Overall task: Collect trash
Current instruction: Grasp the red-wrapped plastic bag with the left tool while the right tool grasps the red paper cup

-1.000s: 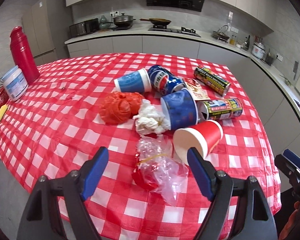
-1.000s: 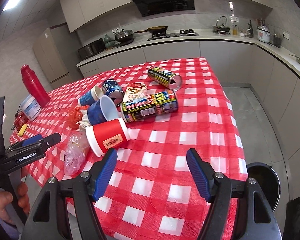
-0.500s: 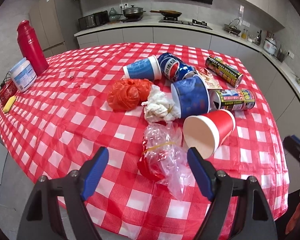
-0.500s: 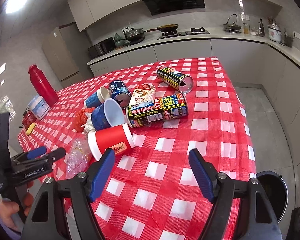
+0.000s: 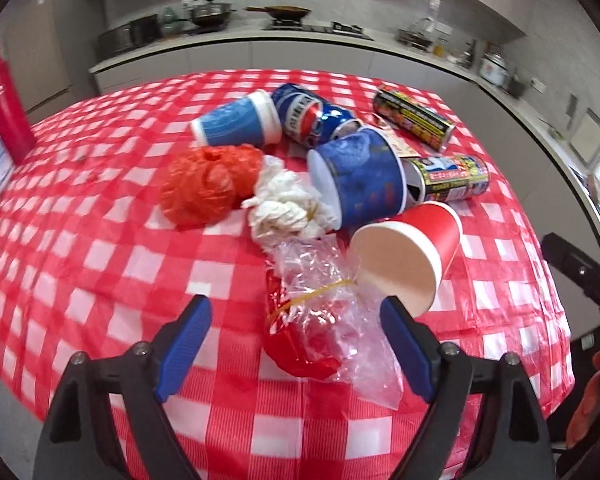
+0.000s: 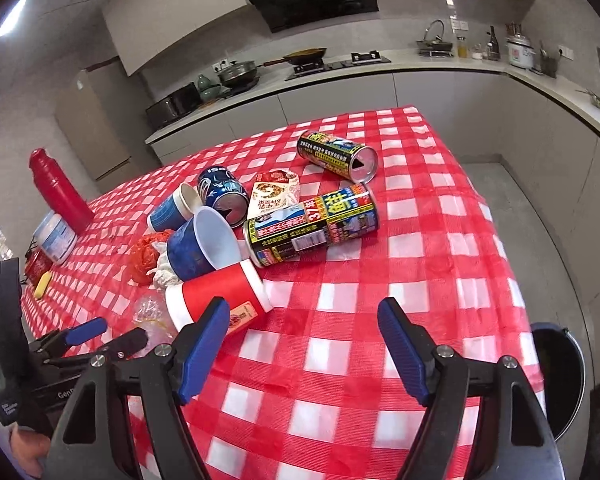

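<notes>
1. Left gripper: jaws spread wide, holding nothing, flanking clear plastic bag on table.
2. Right gripper: jaws wide apart, holding nothing, just beside red cup.
3. Cans, cups, tissue piled mid-table.

A crumpled clear plastic bag with red inside lies beside a tipped red paper cup, blue cups, cans and tissue.

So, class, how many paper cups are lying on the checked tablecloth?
3. A red cup lies nearest, beside the clear plastic bag; a dark blue cup is behind it; a lighter blue cup lies further back by the Pepsi can. Others may be hidden.
</notes>
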A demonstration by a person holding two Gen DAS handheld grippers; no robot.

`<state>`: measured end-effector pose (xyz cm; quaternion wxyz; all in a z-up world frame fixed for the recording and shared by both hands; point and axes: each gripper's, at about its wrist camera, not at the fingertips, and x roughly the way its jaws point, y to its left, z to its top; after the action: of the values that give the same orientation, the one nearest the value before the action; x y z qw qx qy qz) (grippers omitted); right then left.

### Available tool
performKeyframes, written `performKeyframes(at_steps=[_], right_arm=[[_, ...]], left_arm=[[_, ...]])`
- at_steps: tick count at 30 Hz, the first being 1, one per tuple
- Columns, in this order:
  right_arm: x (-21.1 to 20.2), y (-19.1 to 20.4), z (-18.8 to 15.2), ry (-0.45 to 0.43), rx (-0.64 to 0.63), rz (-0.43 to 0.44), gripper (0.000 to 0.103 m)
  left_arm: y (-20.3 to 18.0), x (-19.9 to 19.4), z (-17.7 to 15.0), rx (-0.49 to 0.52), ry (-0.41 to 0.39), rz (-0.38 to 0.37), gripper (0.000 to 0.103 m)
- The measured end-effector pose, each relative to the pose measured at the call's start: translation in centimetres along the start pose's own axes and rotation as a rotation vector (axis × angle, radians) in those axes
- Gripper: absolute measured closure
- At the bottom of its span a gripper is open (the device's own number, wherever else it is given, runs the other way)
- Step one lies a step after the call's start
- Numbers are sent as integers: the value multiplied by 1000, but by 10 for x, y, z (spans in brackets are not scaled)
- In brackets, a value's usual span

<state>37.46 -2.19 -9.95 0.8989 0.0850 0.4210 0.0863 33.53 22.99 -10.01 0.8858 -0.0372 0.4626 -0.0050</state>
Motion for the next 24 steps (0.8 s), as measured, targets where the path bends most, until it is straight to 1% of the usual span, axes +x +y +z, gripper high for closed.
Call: performKeyframes(at_steps=[4, 6, 8, 9, 12, 13, 15, 18, 19, 20, 21, 22, 23, 24], right_arm=[[4, 12, 2, -1, 13, -38, 25], [4, 15, 3, -7, 19, -54, 25], [4, 18, 4, -8, 24, -71, 25], [5, 18, 3, -8, 26, -75, 25], [7, 20, 2, -6, 36, -88, 25], [8, 21, 2, -3, 37, -92, 25], [10, 22, 1, 5, 38, -98, 25], [15, 23, 0, 17, 42, -99, 25], [16, 24, 0, 18, 43, -98, 25], [17, 24, 0, 20, 44, -97, 25], [19, 25, 0, 22, 43, -97, 25], [21, 26, 0, 26, 43, -94, 25], [23, 27, 1, 30, 44, -88, 25], [24, 29, 1, 32, 42, -84, 25]], left_arm=[[9, -1, 5, 9, 29, -98, 16], [15, -5, 7, 5, 14, -114, 16], [19, -1, 9, -3, 13, -127, 12], [19, 5, 10, -3, 24, -132, 12], [18, 24, 11, -4, 69, -178, 10], [17, 28, 11, 1, 76, -182, 8], [15, 34, 9, 12, 92, -172, 8], [18, 38, 6, 13, 103, -205, 8], [20, 37, 6, 10, 95, -213, 11], [22, 34, 5, 13, 82, -214, 19], [24, 31, 5, 22, 67, -214, 24], [27, 28, 6, 30, 59, -219, 37], [30, 27, 6, 38, 55, -213, 40], [32, 25, 6, 42, 47, -201, 41]])
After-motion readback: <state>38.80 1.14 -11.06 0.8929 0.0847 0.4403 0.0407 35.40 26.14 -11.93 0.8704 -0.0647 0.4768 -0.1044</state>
